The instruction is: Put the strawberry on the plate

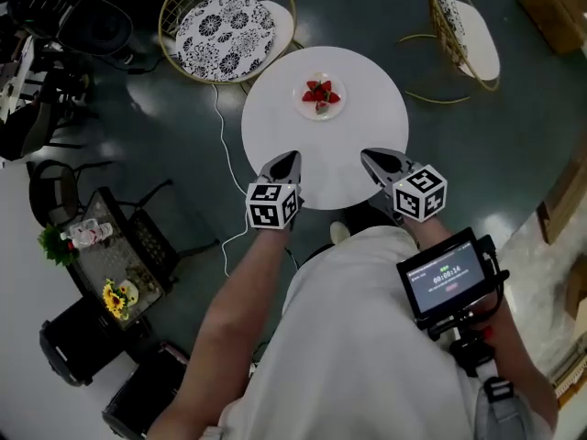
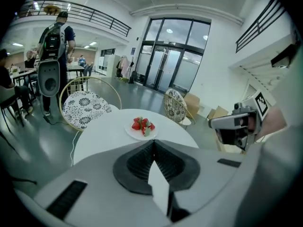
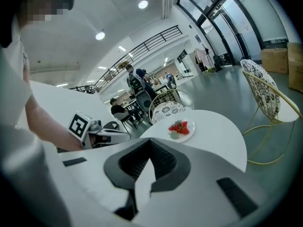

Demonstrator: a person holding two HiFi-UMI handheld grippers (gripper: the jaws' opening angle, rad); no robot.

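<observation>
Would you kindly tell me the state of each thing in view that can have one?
Small round white plate: resting flat on the round white table, loaded.
Red strawberries: piled on the plate.
Left gripper: shut, empty, at the table's near edge.
Right gripper: shut, empty, at the table's near edge.

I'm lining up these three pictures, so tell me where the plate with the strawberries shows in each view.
Head view: the plate is upper middle, on the far part of the round table.
Left gripper view: the plate is just left of centre, above the jaws.
Right gripper view: the plate is right of centre, above the jaws.
Shared landmark: the chair with the patterned cushion stands beyond the table, left of the plate everywhere.
</observation>
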